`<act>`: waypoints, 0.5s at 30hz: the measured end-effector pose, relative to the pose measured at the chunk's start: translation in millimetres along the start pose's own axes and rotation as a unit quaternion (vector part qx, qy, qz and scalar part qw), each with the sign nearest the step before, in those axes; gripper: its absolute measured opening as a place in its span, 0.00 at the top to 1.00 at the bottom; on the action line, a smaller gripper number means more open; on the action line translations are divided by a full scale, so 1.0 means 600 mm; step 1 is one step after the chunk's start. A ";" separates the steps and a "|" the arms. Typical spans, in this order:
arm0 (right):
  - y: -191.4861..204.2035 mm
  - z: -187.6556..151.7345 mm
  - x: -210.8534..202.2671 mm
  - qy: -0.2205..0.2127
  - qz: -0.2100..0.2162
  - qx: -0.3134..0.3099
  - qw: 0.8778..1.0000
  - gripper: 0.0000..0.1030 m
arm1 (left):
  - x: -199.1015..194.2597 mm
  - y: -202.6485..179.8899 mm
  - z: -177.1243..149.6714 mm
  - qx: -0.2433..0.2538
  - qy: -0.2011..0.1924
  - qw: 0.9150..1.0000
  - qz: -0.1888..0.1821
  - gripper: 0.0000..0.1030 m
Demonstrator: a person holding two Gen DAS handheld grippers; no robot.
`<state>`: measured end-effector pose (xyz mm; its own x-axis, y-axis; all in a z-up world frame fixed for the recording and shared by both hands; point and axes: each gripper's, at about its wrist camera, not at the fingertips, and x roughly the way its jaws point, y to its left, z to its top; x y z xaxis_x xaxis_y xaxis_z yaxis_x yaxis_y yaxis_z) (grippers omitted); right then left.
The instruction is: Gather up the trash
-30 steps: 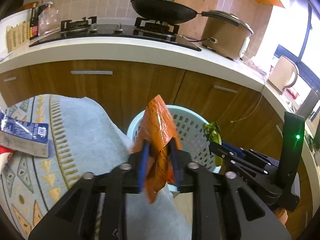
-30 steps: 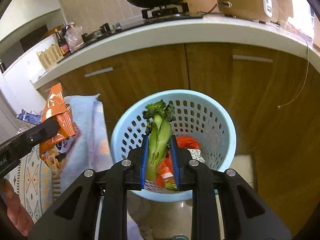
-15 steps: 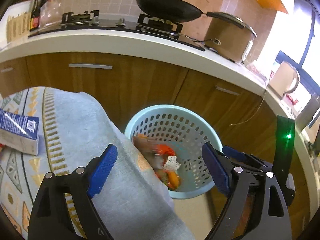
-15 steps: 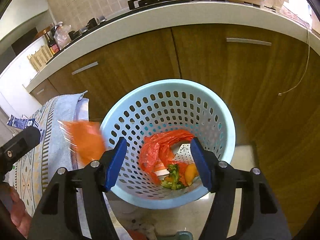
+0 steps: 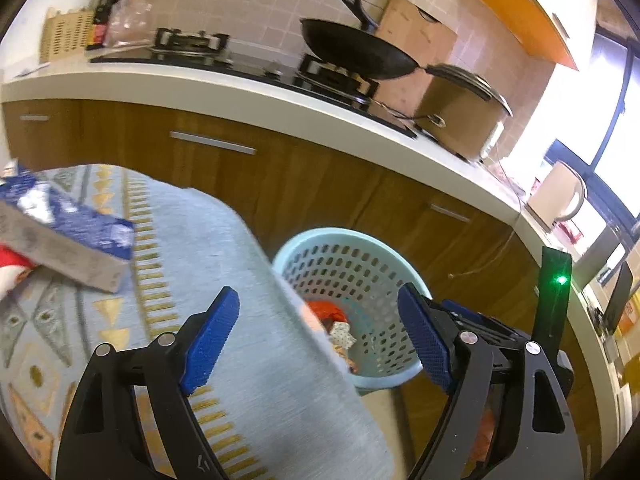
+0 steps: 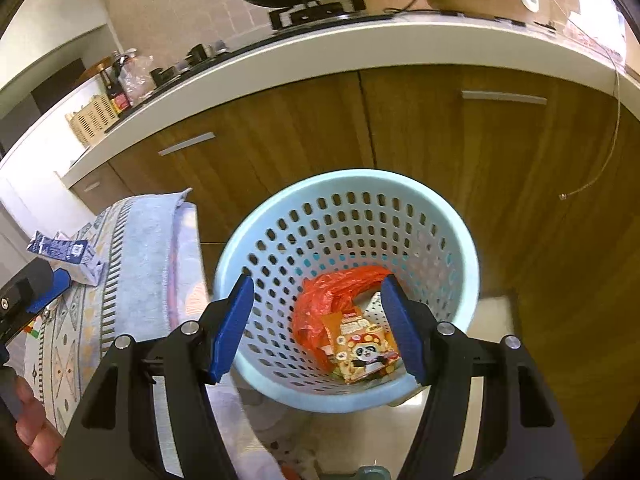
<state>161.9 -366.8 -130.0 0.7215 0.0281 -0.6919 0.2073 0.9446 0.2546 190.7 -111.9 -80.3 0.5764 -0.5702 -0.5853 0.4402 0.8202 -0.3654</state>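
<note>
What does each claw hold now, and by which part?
Nothing. The left claw and the right claw are both open and empty.

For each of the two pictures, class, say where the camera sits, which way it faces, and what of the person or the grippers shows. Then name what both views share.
Left wrist: on the left gripper, facing over the cloth to the cabinets; right gripper at lower right.
Right wrist: on the right gripper, looking down into the basket; left gripper and a hand at left.
Shared: basket, cloth, blue carton, wok.
</note>
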 end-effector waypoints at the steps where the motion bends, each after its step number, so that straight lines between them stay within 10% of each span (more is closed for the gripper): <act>1: 0.010 0.002 -0.003 -0.002 0.005 -0.006 1.000 0.40 | -0.009 0.006 -0.001 -0.004 -0.004 1.000 0.004 0.24; 15: 0.297 0.042 0.009 -0.014 0.116 -0.192 0.974 0.40 | -0.178 0.214 -0.009 -0.107 -0.067 0.981 0.146 0.24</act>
<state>219.6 -206.9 -71.4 0.7388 0.2523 -0.6249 -0.2231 0.9665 0.1265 181.9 54.5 -68.3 0.7475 -0.2996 -0.5929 0.0970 0.9322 -0.3487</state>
